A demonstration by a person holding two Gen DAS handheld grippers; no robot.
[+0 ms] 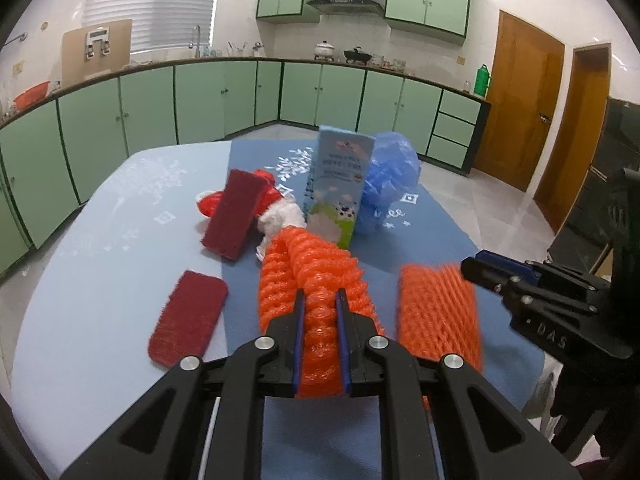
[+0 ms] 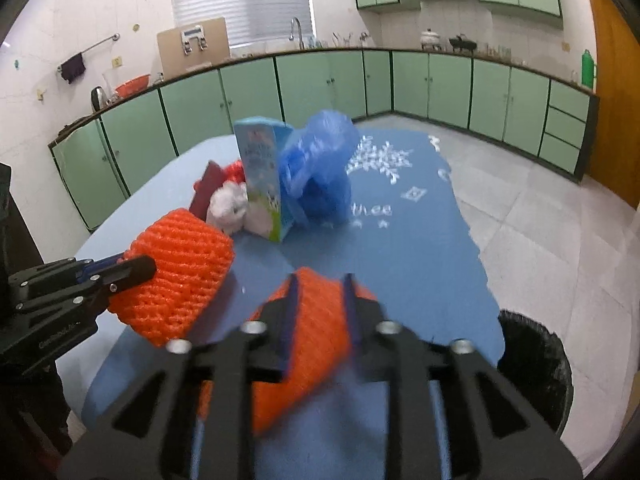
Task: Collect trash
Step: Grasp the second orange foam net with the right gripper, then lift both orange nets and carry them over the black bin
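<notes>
My left gripper (image 1: 322, 296) is shut on an orange foam net (image 1: 316, 280) that arches up over the blue table (image 1: 100, 240). The right wrist view shows this same net (image 2: 180, 276) bulging from the left gripper (image 2: 136, 268). A second orange foam net (image 2: 316, 320), blurred, fills the gap between the pads of my right gripper (image 2: 320, 280), which is shut on it. From the left wrist view this second net (image 1: 436, 312) hangs by the right gripper (image 1: 472, 266). Behind them stand a milk carton (image 1: 340, 184), a blue plastic bag (image 1: 392, 180) and crumpled red-and-white wrapping (image 1: 280, 216).
Two dark red scrub pads (image 1: 236, 216) (image 1: 186, 320) lie on the left part of the table. A bin lined with a black bag (image 2: 536, 368) stands on the tiled floor at the table's right edge. Green cabinets line the walls.
</notes>
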